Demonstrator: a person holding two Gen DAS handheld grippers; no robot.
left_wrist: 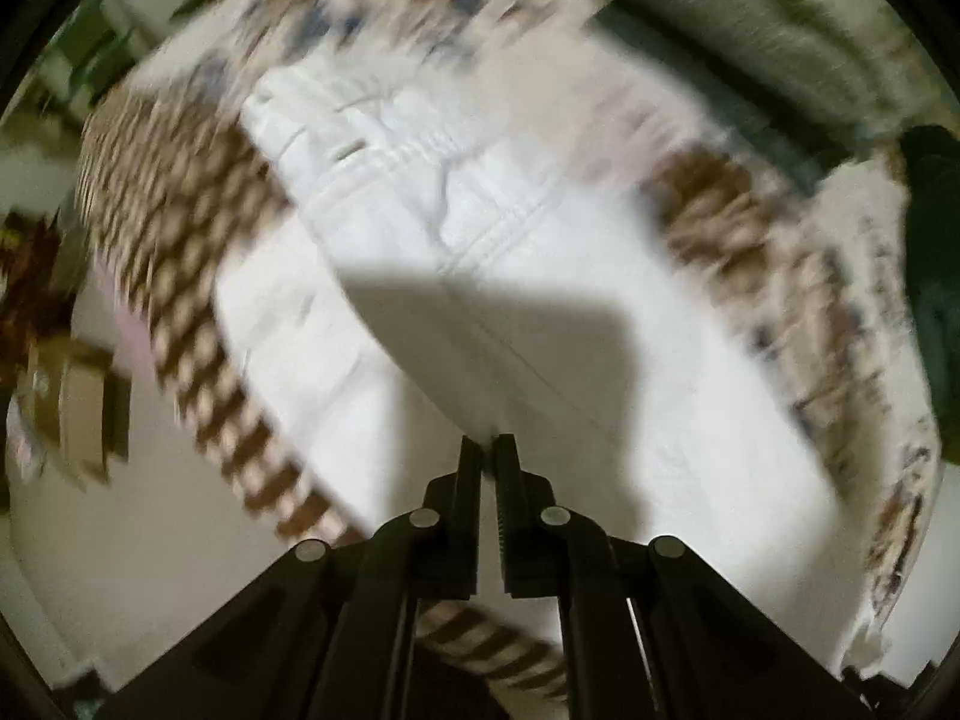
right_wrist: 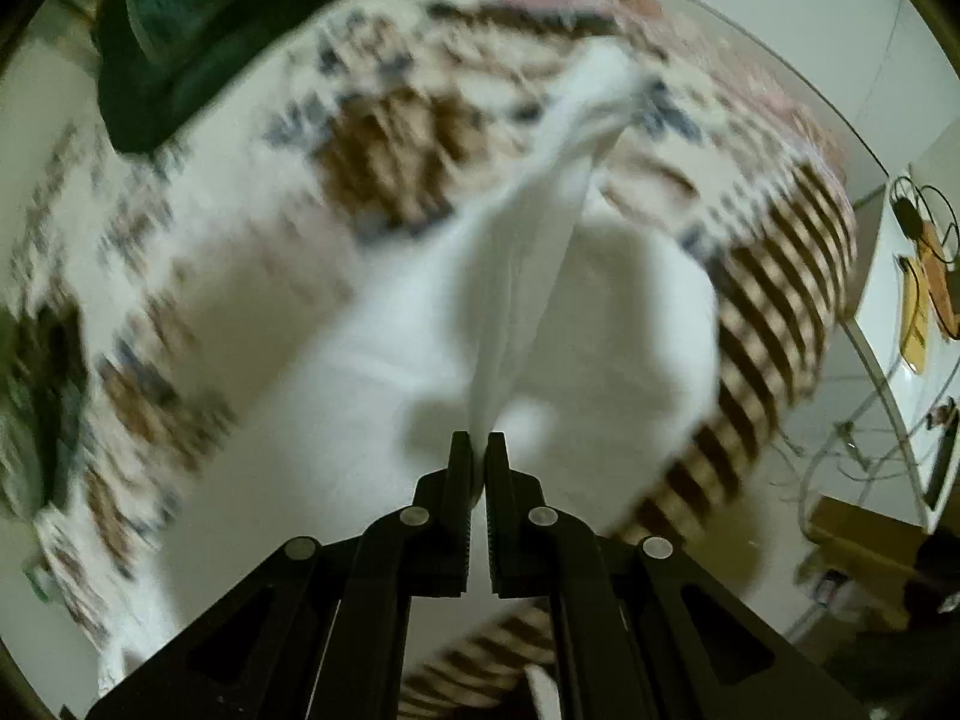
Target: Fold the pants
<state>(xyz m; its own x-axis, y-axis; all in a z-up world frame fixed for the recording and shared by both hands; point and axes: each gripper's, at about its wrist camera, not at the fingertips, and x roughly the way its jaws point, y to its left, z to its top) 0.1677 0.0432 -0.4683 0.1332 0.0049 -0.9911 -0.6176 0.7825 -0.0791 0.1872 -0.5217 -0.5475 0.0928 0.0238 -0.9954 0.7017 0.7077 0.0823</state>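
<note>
Both grippers pinch white pants above a patterned bed cover.

The left gripper (left_wrist: 487,439) has its black jaws clenched on a fold of the white pants (left_wrist: 480,276), the cloth running up from the tips as a raised ridge with a shadow under it; beyond that the waistband and seams of the pants lie spread on the bed cover (left_wrist: 180,192), which shows brown stripes and a blurred brown and blue print. The right gripper (right_wrist: 478,441) is likewise clamped on a bunched strip of the pants (right_wrist: 522,276), which stretches away from the tips in a taut, narrowing band above the rest of the white cloth. A dark green item (right_wrist: 198,42) lies on the cover at the far upper left of the right wrist view, and a white table (right_wrist: 894,324) with cables stands beside the bed at the right. Both views are motion-blurred.
</note>
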